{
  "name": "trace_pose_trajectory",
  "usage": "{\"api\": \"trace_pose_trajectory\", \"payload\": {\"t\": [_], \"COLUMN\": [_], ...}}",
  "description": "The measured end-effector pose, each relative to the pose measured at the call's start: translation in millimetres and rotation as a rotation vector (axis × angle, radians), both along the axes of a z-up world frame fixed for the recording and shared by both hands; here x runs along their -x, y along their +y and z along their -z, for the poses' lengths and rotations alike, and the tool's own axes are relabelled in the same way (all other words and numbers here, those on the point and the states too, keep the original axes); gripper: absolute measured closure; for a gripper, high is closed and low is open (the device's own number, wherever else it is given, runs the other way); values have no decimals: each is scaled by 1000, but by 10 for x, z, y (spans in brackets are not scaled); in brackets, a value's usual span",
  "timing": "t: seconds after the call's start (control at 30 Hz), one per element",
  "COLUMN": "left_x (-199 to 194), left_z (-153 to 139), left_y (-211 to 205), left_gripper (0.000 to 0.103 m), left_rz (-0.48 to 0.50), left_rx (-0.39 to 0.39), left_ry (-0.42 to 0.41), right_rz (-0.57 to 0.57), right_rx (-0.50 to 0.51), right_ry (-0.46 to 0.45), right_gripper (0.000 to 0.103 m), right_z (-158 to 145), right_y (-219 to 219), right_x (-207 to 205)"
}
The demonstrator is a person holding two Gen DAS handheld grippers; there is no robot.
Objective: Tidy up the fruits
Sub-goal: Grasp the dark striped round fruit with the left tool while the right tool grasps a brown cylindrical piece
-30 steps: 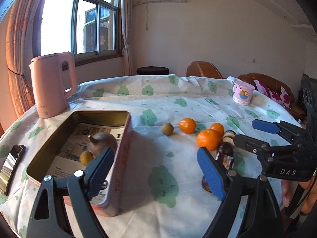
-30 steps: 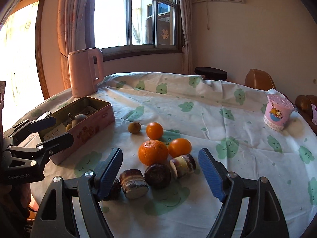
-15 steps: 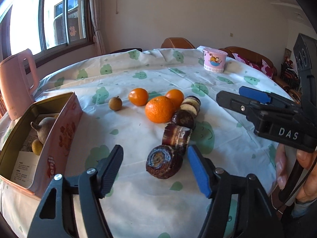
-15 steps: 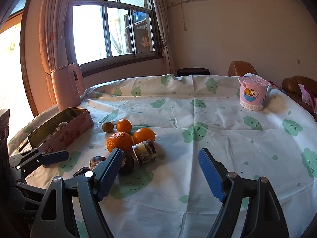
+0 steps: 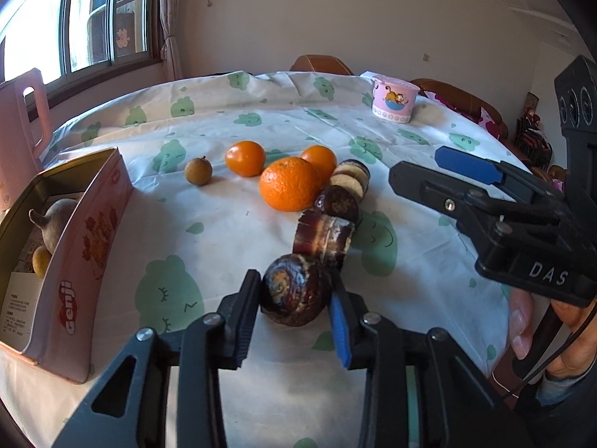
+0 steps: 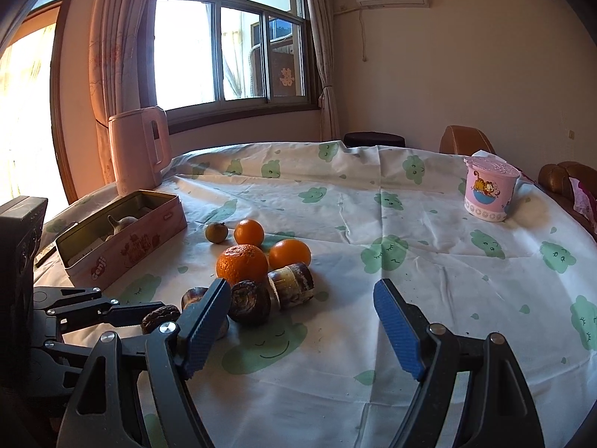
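Observation:
My left gripper (image 5: 294,291) is shut on a dark brown sugarcane piece (image 5: 295,295) resting on the tablecloth; it also shows in the right wrist view (image 6: 160,319). Behind it lie more sugarcane pieces (image 5: 322,237), a large orange (image 5: 289,183), two smaller oranges (image 5: 245,158) and a small brown fruit (image 5: 198,171). The pink Genji tin (image 5: 91,239) at the left holds a brown bulb (image 5: 56,220) and a small yellow fruit (image 5: 41,261). My right gripper (image 6: 302,330) is open and empty above the cloth, to the right of the pile.
A pink kettle (image 6: 138,156) stands behind the tin by the window. A pink cartoon cup (image 6: 488,194) stands at the far right of the table. The right gripper also shows in the left wrist view (image 5: 466,183). Chairs stand behind the table.
My left gripper swung from the tin toward the fruit pile, came down around the nearest sugarcane piece and closed on it. My right gripper drew back to the right and stayed open.

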State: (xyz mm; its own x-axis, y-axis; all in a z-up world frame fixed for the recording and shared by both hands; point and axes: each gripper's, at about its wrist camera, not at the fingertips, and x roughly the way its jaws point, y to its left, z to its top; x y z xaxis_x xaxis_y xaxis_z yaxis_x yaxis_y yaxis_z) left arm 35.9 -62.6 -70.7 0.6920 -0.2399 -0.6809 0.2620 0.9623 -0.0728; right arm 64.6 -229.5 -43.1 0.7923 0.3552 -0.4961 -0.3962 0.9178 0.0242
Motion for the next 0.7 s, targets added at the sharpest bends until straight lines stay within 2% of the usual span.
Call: {"api": "trace_pose_trajectory", "payload": {"t": [0.13,0.23,0.33,0.4,0.53,0.7], "left_x": [6,19,-6,-30,-69,-66], "left_z": [-47,-143,-206,-217,-194,-190], "left_y": [123,280,406,475,556,526], "left_gripper": [66,66,66,66,66,66], "left_rz": [-31,-83,-135,-150,-166,-157], "left_rx": [23,29,11,23,39,25], "left_ry": [-17,-59,-95,-102,-106,-114], "right_rz": [-59,-96,-139,-164,-207,-259], "right_rx": [22,51,61,78,115,139], "right_ry": [-3,-10,0,17,52,128], "right_gripper": [23,23,33,45,47,56], "right_z": [11,15,32,57,102,171], "right_y": [154,295,416,493,591,667], "right_x": [34,66,67,48,14,-72]}}
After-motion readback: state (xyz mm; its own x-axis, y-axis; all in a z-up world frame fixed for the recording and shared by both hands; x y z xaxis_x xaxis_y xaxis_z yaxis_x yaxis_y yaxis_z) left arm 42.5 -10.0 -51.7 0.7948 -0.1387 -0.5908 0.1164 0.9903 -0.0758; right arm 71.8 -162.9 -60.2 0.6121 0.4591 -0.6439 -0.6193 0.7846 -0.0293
